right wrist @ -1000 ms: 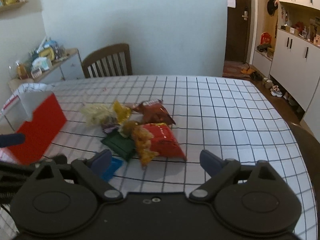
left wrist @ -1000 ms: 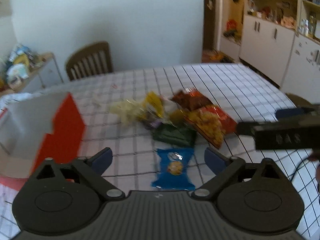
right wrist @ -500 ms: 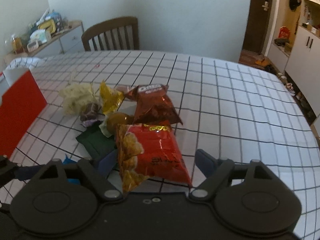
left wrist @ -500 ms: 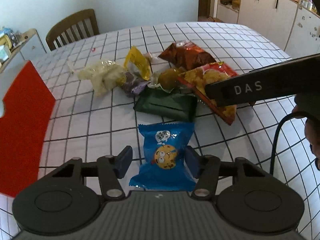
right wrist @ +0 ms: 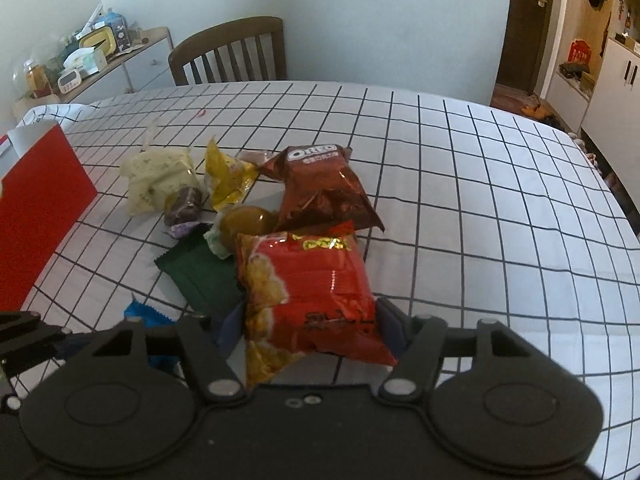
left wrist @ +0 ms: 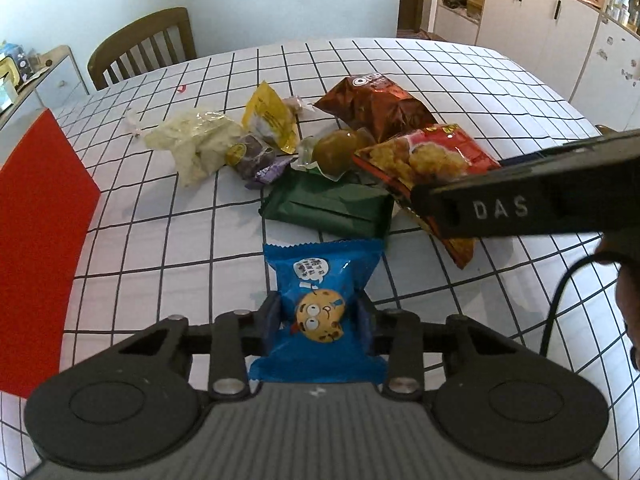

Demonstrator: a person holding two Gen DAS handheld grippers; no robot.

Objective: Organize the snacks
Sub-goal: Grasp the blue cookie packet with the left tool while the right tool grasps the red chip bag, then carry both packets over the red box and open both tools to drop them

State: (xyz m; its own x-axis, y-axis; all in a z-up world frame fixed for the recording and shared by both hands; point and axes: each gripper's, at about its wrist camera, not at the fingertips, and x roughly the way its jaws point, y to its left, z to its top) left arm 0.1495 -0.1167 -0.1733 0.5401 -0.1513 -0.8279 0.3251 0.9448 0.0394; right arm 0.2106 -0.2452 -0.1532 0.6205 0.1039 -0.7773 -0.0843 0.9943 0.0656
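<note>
The left gripper (left wrist: 318, 316) pinches a blue cookie packet (left wrist: 318, 312) from both sides, on the checked table (left wrist: 460, 76) near its front edge. The right gripper (right wrist: 310, 324) pinches the near end of a red snack bag (right wrist: 308, 288), which lies against a green packet (right wrist: 204, 276) and a brown Oreo bag (right wrist: 324, 188). A red box (right wrist: 36, 208) stands at the table's left edge.

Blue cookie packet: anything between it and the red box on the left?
Nothing visible. The left gripper has its fingers against both sides of the blue cookie packet. Only bare checked tablecloth lies between it and the red box. The other snacks sit farther back, off that line.
</note>
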